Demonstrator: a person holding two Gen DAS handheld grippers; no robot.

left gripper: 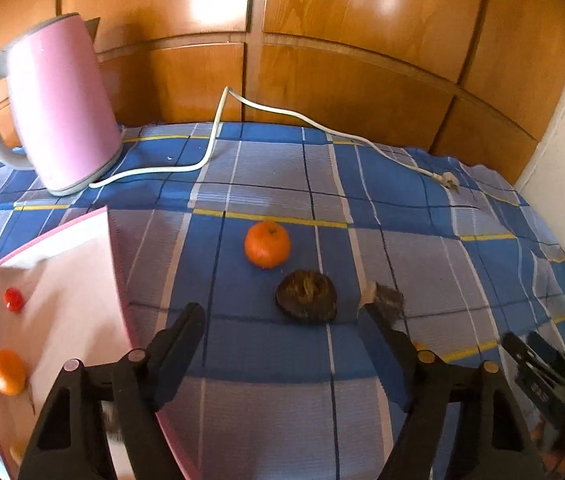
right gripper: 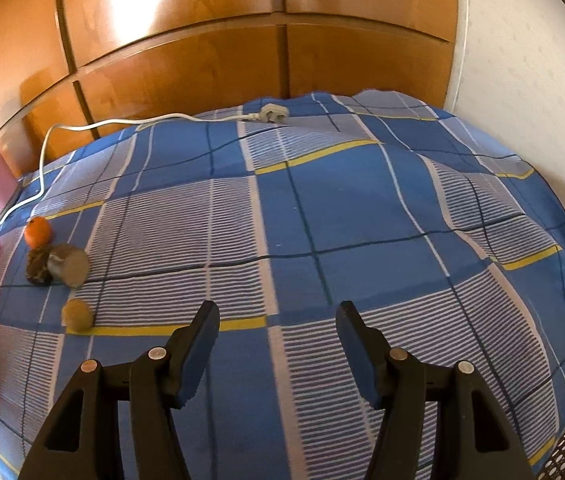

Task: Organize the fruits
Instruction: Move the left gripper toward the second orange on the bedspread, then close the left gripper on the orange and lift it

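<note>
Left hand-held gripper (left gripper: 282,312) spread wide beside pink tray (left gripper: 118,264) edge, right hand-held gripper (right gripper: 276,312) released over bare checked cloth (right gripper: 362,208)

A blue checked cloth (left gripper: 282,400) covers the supporting surface. At far left stands a pink kettle (left gripper: 62,108); its white cord (left gripper: 210,136) runs right to a plug (left gripper: 448,181). A pink tray (left gripper: 78,300) lies near left. Centre: an orange (left gripper: 267,244), a dark brown fruit (left gripper: 306,297) just beside it, a cut fruit (right gripper: 68,266), and a kiwi (right gripper: 77,315) apart.
</note>
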